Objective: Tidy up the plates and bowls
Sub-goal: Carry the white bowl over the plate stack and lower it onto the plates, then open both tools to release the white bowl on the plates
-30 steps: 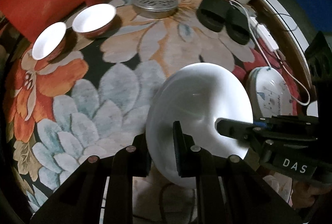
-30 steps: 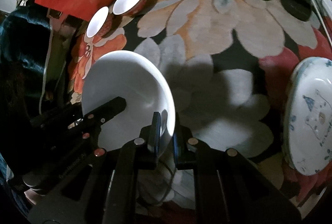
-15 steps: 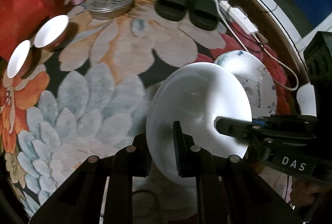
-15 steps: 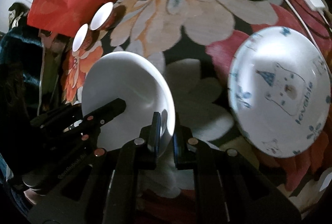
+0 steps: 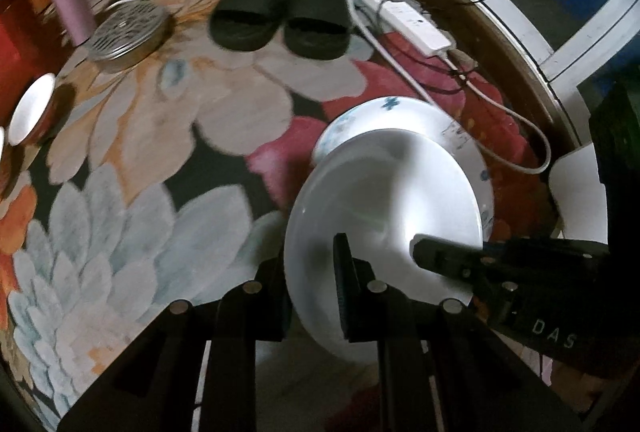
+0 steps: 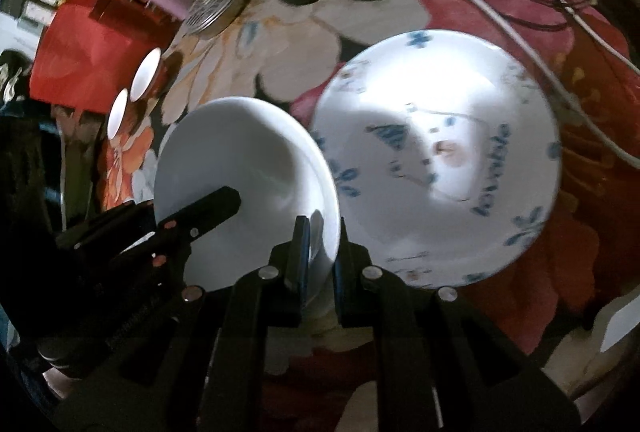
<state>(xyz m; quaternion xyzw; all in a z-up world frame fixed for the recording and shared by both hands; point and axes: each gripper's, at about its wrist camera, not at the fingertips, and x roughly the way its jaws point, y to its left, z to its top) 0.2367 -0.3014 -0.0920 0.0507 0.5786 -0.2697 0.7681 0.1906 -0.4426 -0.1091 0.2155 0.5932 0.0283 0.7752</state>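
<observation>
A plain white plate (image 5: 384, 191) (image 6: 248, 167) hangs above the flowered rug, held by both grippers on opposite rims. My left gripper (image 5: 314, 280) is shut on its near rim; my right gripper (image 6: 322, 248) is shut on the other rim, and each shows in the other's view as a dark finger over the plate. Beside and partly under it lies a larger white plate with blue bear drawing (image 6: 440, 159) (image 5: 400, 115) flat on the rug. Two small white bowls with red outsides (image 6: 136, 95) (image 5: 30, 107) sit far left.
Black slippers (image 5: 280, 19), a round metal grate lid (image 5: 128, 31) and a pink cylinder (image 5: 68, 3) lie at the rug's far side. A white power strip (image 5: 412, 23) and its cables (image 6: 580, 103) run along the right. Red cloth (image 6: 92, 51) lies at left.
Both grippers have carried the white plate to the right across the rug. The bear plate has come from the right edge toward the centre, and the plain plate now overlaps it.
</observation>
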